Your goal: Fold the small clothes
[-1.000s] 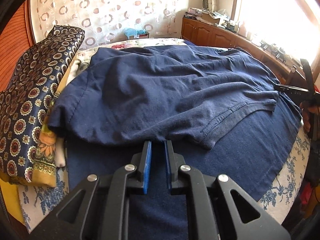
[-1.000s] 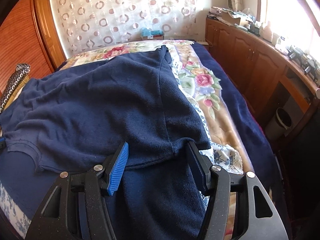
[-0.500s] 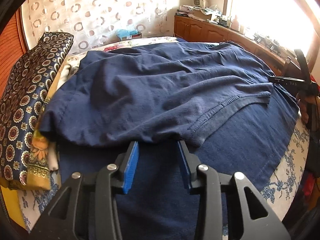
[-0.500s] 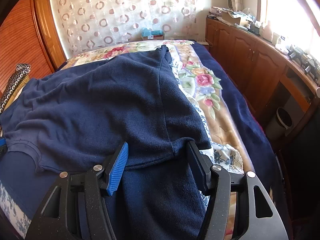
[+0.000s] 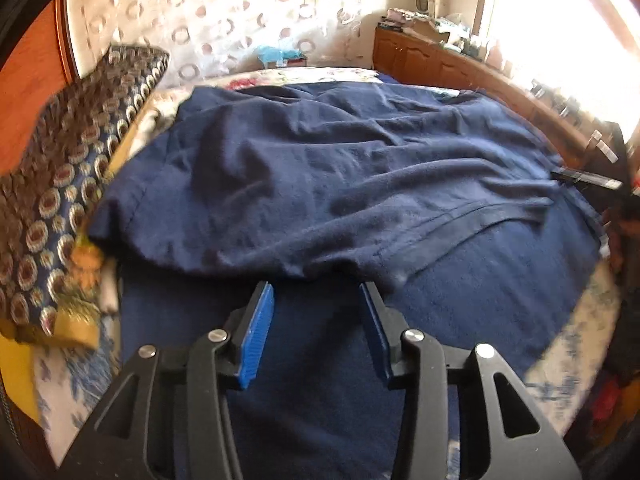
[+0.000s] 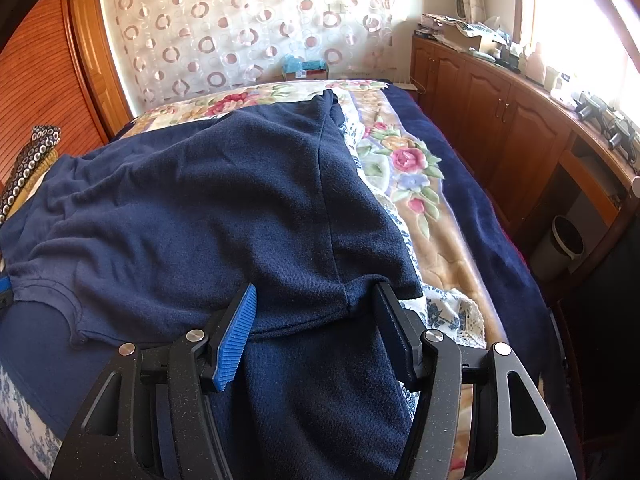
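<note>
A navy blue shirt lies on the bed, its top part folded over toward me, with the collar edge near the front. My left gripper hovers just in front of the folded edge. Its jaws are opening and nothing sits between the blue pads. In the right wrist view the same shirt spreads to the left. My right gripper stands open over the shirt's right folded corner; cloth lies between its fingers without being pinched. The right gripper also shows at the far right of the left wrist view.
A patterned cushion lies along the left of the bed. The floral bedspread shows to the right of the shirt. Wooden cabinets with clutter on top line the right wall, and a bin stands below them.
The left gripper's jaws went from nearly shut to spread apart, and it pulled slightly off the shirt's front edge. The right gripper and the cloth under it stayed as they were.
</note>
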